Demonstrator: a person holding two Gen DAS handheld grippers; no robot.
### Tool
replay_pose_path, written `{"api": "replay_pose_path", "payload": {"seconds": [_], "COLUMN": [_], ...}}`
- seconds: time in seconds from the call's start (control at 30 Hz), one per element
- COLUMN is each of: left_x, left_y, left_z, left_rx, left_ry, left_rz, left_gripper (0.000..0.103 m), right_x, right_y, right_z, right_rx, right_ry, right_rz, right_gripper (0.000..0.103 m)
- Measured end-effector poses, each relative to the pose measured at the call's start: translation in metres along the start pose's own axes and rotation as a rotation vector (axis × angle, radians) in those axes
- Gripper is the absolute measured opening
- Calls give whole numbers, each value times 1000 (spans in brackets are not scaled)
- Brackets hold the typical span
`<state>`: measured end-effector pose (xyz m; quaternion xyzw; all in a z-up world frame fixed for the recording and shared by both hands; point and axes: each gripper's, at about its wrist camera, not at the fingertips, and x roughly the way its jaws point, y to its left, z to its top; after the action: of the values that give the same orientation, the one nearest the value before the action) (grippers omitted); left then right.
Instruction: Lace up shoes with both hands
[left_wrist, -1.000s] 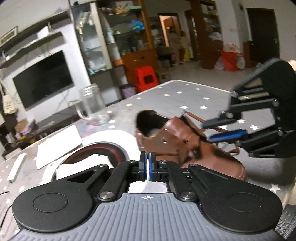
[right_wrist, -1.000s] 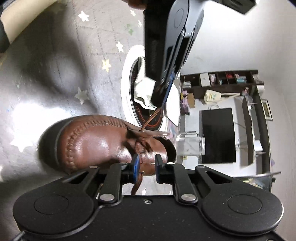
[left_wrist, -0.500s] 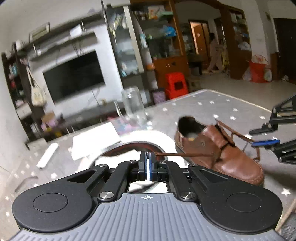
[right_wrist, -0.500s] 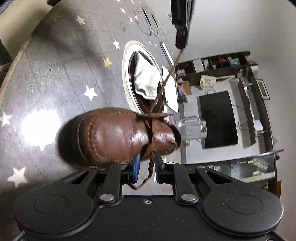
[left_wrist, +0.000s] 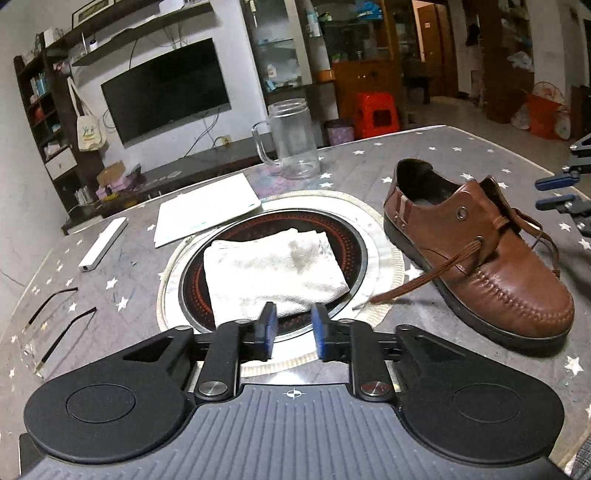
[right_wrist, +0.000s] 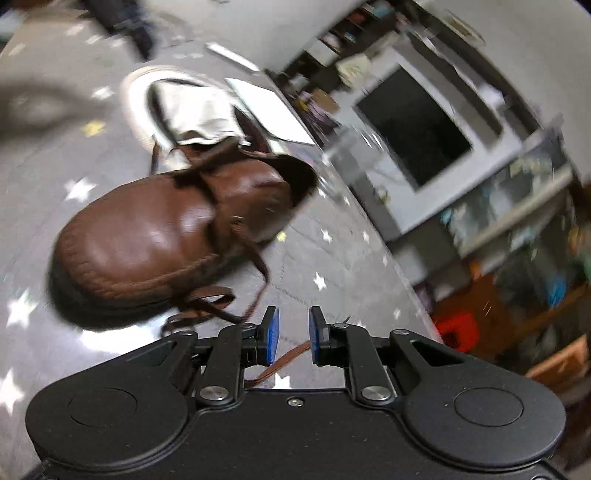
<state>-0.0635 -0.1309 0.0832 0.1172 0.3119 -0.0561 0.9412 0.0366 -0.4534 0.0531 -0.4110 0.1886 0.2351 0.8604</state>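
Freed from the left hand-held gripper (left_wrist: 293, 328), whose empty jaws are opening, the brown flat shoelace (left_wrist: 424, 277) is lying slack beside the brown leather shoe (left_wrist: 480, 258); the right hand-held gripper (right_wrist: 293, 336), slightly parted, is gripping nothing, so lacing needs regrasping.

Glossy brown leather shoe (left_wrist: 480, 258), clear glass mug (left_wrist: 291, 138), rough white cloth (left_wrist: 273, 269)

No word, brand or number can be read anywhere in either view. The cream tote bag (left_wrist: 89, 130) hanging beside the television carries a green and yellow print, too small to make out. The framed picture (left_wrist: 93, 12) on the top shelf shows dark marks that stay illegible, and the right wrist view is smeared with blur.
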Motion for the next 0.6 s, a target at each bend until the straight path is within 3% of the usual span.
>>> {"api": "replay_pose_path", "payload": {"seconds": [0.07,0.33,0.6], "left_x": [0,6,16], "left_y": [-4,-20,-27], "left_z": [3,18,25], "left_rx": [4,14,27], "left_ry": [-9,-35,-38], "left_rz": [-14,-96,-124], "left_gripper": [33,36,39], "right_x": [11,67,92], "right_y": [-16,-79,-100], "right_z": [-1,-21,-38], "right_rx": [91,546,729], "right_ry": [12,62,107], "right_rz": [16,84,129], "right_gripper": [17,17,17]}}
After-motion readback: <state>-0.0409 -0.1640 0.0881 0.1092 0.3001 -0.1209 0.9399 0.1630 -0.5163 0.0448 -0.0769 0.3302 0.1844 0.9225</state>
